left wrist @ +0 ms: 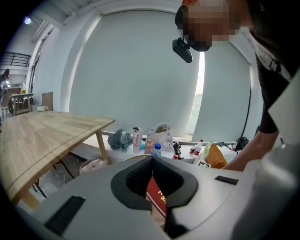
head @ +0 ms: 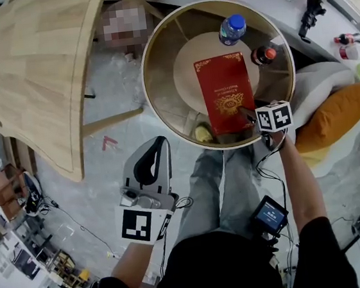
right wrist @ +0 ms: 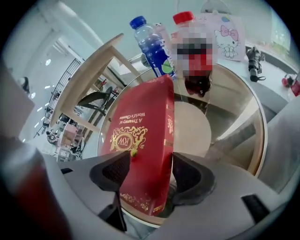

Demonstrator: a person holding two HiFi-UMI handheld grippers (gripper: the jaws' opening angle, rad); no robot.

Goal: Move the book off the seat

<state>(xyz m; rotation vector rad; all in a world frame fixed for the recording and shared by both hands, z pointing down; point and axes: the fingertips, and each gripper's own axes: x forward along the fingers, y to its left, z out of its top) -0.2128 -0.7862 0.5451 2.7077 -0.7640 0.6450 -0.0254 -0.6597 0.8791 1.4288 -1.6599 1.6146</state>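
Head view: the red book lay cover up on the glass top of the round table, over a pale round disc seen below the glass. A blue-capped bottle and a red-capped bottle stood on the same top, beyond the book and to its right. The right gripper reached to the book's near right corner, its marker cube just beside that corner. The left gripper hung over the floor, short of the table's rim and apart from the book. A wooden table filled the upper left, and an orange cushion lay to the right.

Left gripper view: the left gripper's jaws were together at their tips, with nothing between them. A strip of the book showed through the gap behind the pads. The wooden table ran along the left.

Right gripper view: the right gripper's jaws stood wide apart, with the near end of the book between them. One pad sat over the gilt cover and the other beside the spine, and neither was seen pressing. Both bottles stood beyond the book's far end.
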